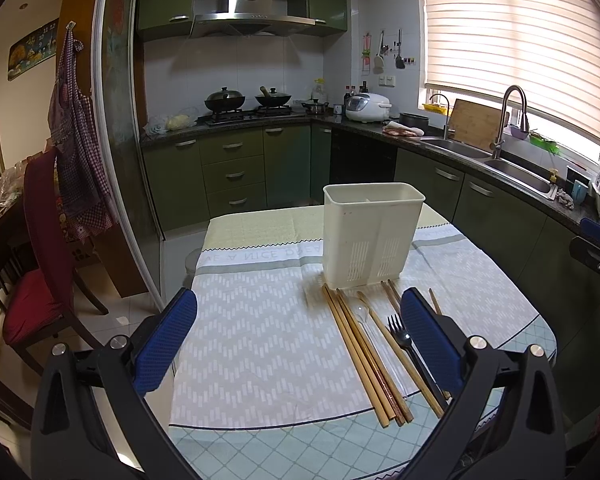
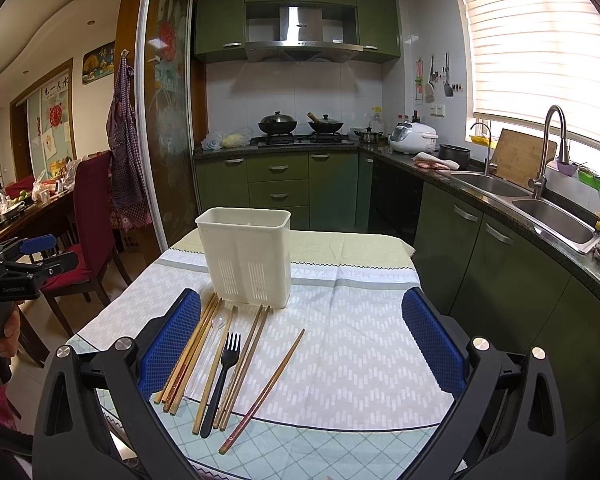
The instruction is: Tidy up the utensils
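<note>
A white plastic utensil holder [image 1: 370, 236] [image 2: 246, 254] stands upright on the cloth-covered table, empty as far as I can see. In front of it lie several wooden chopsticks [image 1: 364, 354] [image 2: 188, 354], a black plastic fork [image 1: 406, 344] [image 2: 224, 368] and a clear plastic spoon [image 1: 366, 320] [image 2: 217, 326]. One chopstick [image 2: 266, 390] lies apart to the right. My left gripper [image 1: 298, 334] is open and empty above the table, left of the utensils. My right gripper [image 2: 300, 338] is open and empty, the utensils at its left finger.
The table [image 1: 260, 332] carries a patterned grey cloth over a checked green one. Green kitchen cabinets, a stove and a sink [image 2: 556, 220] line the back and right. A red chair [image 1: 40, 280] stands left of the table. The other gripper shows at each view's edge [image 2: 16, 272].
</note>
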Action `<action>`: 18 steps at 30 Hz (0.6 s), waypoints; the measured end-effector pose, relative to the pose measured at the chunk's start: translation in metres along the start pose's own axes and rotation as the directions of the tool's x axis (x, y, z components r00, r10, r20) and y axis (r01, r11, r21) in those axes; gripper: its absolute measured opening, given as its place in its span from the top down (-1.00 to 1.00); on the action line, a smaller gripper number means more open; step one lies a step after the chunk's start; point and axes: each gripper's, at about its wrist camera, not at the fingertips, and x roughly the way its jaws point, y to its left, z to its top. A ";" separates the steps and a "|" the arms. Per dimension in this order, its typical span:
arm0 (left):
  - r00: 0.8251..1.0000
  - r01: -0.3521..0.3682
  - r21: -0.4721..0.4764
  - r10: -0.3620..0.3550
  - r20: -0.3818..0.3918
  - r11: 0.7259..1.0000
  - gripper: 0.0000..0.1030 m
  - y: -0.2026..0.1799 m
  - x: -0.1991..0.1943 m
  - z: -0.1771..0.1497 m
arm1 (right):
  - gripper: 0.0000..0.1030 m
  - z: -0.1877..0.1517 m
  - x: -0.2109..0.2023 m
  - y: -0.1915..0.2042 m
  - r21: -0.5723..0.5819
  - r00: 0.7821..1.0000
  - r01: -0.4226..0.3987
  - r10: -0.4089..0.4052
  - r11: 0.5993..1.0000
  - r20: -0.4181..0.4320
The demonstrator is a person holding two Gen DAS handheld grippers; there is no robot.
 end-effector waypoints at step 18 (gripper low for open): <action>1.000 -0.001 -0.002 0.001 -0.005 1.000 -0.88 0.000 0.002 -0.002 | -0.93 -0.004 0.004 0.008 0.000 1.000 0.002 -0.002 1.000 -0.004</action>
